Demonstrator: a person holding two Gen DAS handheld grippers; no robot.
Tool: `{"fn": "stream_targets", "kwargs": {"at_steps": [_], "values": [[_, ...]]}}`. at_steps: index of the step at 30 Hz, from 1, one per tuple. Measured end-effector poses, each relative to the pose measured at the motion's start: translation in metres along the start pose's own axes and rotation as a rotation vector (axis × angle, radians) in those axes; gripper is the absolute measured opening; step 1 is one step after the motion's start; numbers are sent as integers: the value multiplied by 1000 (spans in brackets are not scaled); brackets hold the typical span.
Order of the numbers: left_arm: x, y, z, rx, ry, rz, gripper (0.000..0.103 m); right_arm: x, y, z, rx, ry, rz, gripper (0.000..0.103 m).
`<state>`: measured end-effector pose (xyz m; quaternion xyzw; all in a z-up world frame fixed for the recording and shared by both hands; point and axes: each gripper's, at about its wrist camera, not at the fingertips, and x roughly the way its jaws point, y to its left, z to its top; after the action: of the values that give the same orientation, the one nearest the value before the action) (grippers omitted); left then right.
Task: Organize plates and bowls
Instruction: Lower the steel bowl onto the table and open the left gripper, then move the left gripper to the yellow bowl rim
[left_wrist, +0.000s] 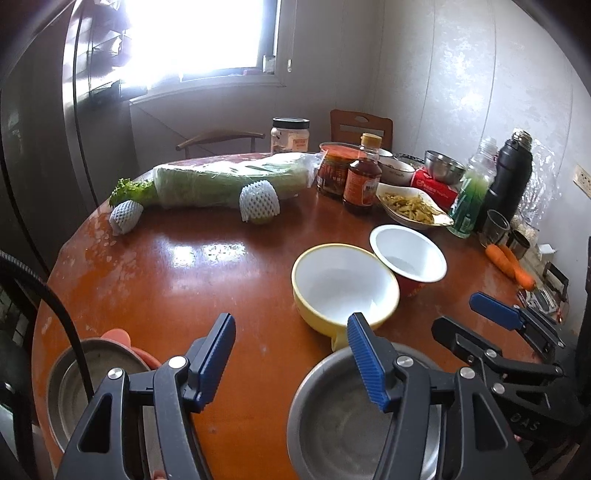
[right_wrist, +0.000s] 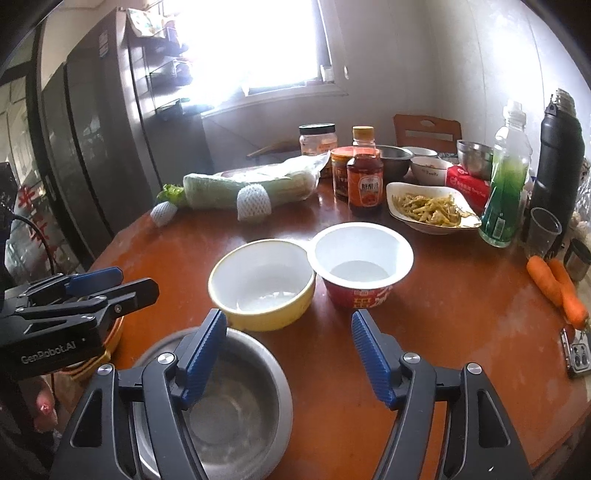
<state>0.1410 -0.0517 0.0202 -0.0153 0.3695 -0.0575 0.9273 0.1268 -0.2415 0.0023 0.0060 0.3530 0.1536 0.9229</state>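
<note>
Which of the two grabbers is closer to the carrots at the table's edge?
The right one. The right gripper hovers over the table's near side, with the carrots off to its right. The left gripper sits farther left, beyond the right one.

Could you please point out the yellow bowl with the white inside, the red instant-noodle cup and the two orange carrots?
Yellow bowl with the white inside (right_wrist: 258, 280): right wrist view, on its white inner floor.
Red instant-noodle cup (right_wrist: 360, 295): right wrist view, on its red outer wall.
Two orange carrots (right_wrist: 546, 280): right wrist view, on the nearer carrot's body.
</note>
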Motion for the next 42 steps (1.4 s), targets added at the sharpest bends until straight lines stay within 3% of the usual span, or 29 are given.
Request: {"fn": "stream_targets", "kwargs": {"at_steps": [19,27,35,42], "values": [[70,2,25,-36,79,8,63,52,-12,13,63,91,59,72],[89,5,31,-45,97,-6,63,71,-12,15,55,130,79,57],[109,5,34,-35,129,9,63,87,-13,18,25,173,87,53],[120,11,34,-68,190,-51,62,97,-9,21,-17,195,107,47]]}}
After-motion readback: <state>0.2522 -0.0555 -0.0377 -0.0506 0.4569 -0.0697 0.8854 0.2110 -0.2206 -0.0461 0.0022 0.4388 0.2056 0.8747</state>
